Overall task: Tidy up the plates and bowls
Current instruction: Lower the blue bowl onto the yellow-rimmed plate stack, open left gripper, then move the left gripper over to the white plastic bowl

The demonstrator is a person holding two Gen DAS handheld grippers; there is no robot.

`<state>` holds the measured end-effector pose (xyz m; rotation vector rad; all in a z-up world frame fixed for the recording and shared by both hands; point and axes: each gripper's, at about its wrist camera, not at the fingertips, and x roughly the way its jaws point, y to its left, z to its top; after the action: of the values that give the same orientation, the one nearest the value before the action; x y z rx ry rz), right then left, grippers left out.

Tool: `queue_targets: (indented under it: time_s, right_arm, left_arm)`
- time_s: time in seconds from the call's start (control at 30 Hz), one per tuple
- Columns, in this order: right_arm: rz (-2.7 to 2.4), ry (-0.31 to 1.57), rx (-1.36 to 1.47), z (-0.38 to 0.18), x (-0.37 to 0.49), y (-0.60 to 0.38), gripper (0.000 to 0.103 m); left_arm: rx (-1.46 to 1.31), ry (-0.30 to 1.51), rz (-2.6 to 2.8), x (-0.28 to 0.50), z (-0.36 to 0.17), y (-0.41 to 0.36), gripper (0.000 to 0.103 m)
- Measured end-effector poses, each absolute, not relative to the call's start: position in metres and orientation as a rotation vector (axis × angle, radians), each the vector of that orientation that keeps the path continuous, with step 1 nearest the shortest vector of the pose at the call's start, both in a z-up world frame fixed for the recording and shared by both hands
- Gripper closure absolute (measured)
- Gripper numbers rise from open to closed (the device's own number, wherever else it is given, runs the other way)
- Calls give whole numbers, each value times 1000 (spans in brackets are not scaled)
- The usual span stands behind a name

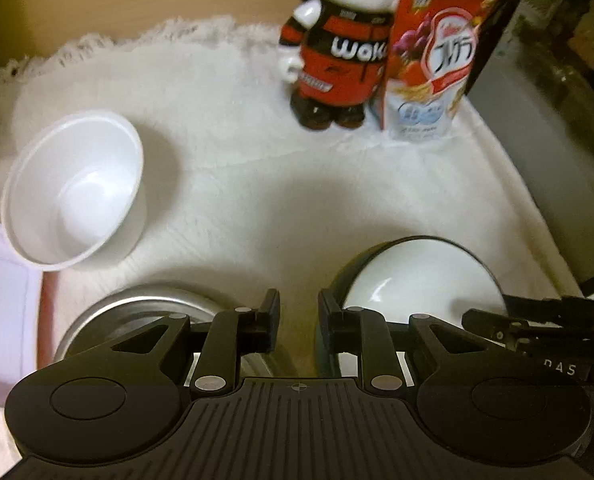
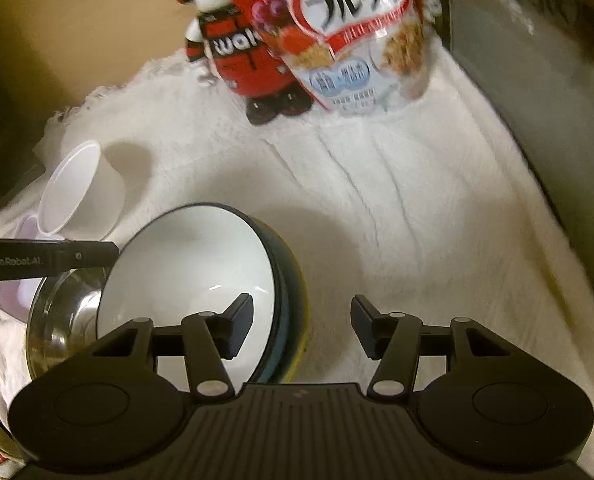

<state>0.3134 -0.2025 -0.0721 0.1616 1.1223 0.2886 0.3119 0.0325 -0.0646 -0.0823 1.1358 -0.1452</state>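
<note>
Far left, a lilac tray [image 1: 1, 308] lies flat at the edge of the fluffy white cloth [image 1: 233, 184]. Just beside it a white plastic bowl [image 1: 75, 190] sits tilted, mouth toward me. Nearer, a steel bowl [image 1: 137, 312] sits right under my left gripper [image 1: 298, 320]; jaws a little apart, nothing between them, hovering over the gap between the steel bowl and the dark-rimmed white bowl [image 1: 421, 280]. In the right view that white bowl [image 2: 189, 280] is nested on a dark plate over a yellow plate [image 2: 301, 312], just beside the steel bowl. My right gripper [image 2: 302, 326] is wide open and empty, left finger [image 2: 239, 326] over the bowl's inside, right finger over bare cloth. At the back a red-and-black bear figure [image 1: 337, 52] stands touching a cereal bag [image 1: 437, 48]. Grey cabinet side [image 2: 537, 100] on the far right.
</note>
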Motion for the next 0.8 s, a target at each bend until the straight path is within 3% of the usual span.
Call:
queue_targets:
  time_s: [0.33,0.6,0.73,0.8]
  right_arm:
    - [416,1308,328,-117,329,-195,53]
    - [470,1326,305,-123,336,-186,54]
    - [466,1309,299,-118,337,-189,54]
    - [462,1301,305,-116,337,-191,54]
  left_arm:
    - [-190,1185,-199,335,-80,44,80]
    - [-107,1168,-266,329,-75,39,84]
    - [-156,1193,-223,336,-80,52,62]
    - [-197,1207,-217,341,-83,57,61]
